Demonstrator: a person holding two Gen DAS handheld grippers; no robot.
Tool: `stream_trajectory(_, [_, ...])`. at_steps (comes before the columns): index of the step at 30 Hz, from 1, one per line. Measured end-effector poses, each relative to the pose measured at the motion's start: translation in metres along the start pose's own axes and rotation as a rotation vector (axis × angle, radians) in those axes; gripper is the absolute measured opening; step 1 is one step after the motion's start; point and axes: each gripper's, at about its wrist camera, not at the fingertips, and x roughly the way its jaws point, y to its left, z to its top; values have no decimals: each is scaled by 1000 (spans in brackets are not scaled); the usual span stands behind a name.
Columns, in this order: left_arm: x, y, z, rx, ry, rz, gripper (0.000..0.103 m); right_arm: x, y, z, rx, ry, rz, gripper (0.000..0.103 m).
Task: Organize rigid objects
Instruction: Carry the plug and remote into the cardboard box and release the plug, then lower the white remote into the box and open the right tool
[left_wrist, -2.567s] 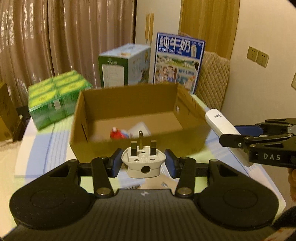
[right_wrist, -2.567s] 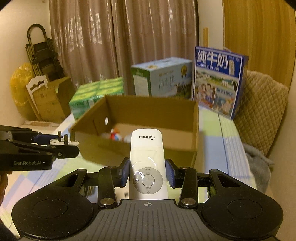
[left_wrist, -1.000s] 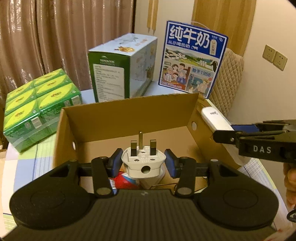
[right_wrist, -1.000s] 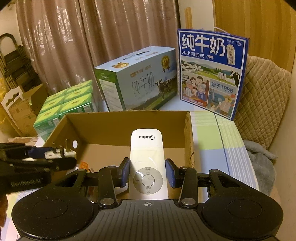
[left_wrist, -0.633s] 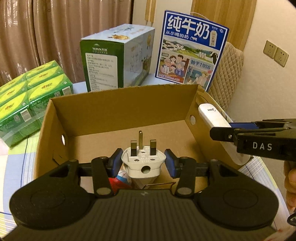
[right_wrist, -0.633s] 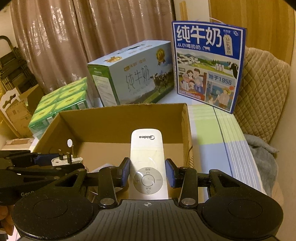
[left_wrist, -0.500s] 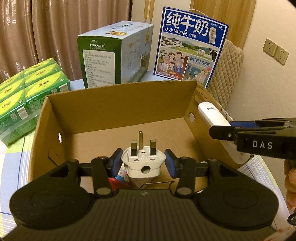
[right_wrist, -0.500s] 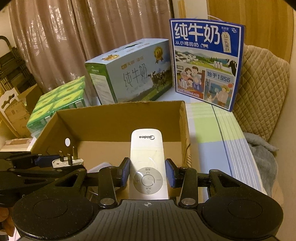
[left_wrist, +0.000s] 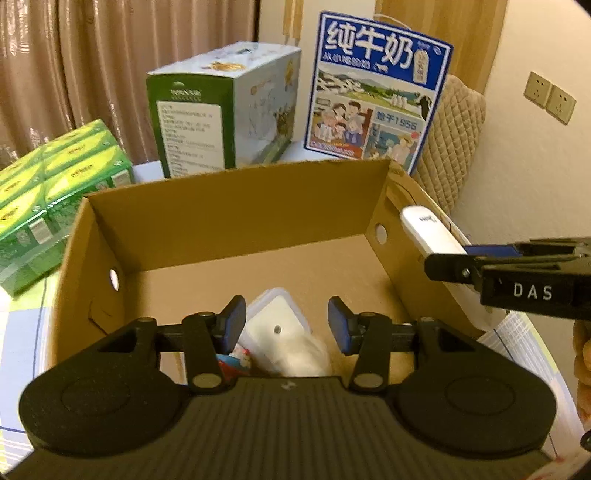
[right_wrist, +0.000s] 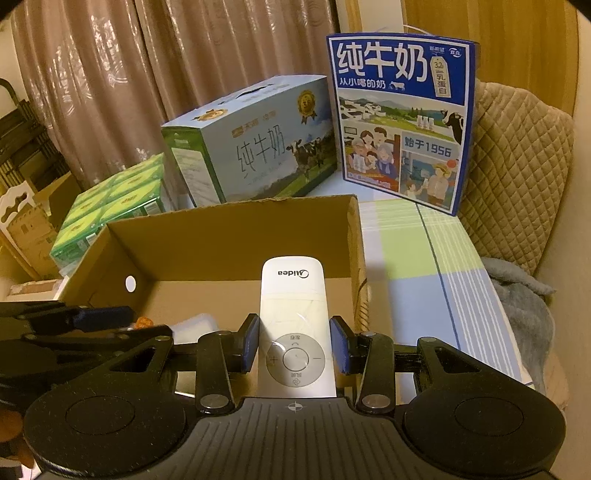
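Observation:
An open cardboard box (left_wrist: 236, 206) stands on the table; it also shows in the right wrist view (right_wrist: 236, 225). My left gripper (left_wrist: 286, 323) is open and empty over the box's near side. Below it a white plug (left_wrist: 299, 350) shows blurred inside the box, beside a white square item (left_wrist: 275, 317) and a red item (left_wrist: 231, 363). My right gripper (right_wrist: 294, 345) is shut on a white Midea remote (right_wrist: 293, 314), held over the box's right wall. The remote also shows in the left wrist view (left_wrist: 430, 236).
Behind the box stand a green-and-white milk carton box (left_wrist: 225, 110), a blue milk box (left_wrist: 376, 96) and green packs (left_wrist: 55, 181) at the left. A quilted chair back (right_wrist: 517, 166) and grey cloth (right_wrist: 524, 295) are at the right. The tablecloth (right_wrist: 417, 258) is checked.
My left gripper has opened and let go of the white plug, which has dropped into the box. My right gripper still holds the remote, slightly farther over the box.

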Motion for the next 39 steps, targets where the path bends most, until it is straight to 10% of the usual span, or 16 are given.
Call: stream_trajectory(39, [-15,9,-4,-5,2,18,43,2,1,1,-4,2,-3,38])
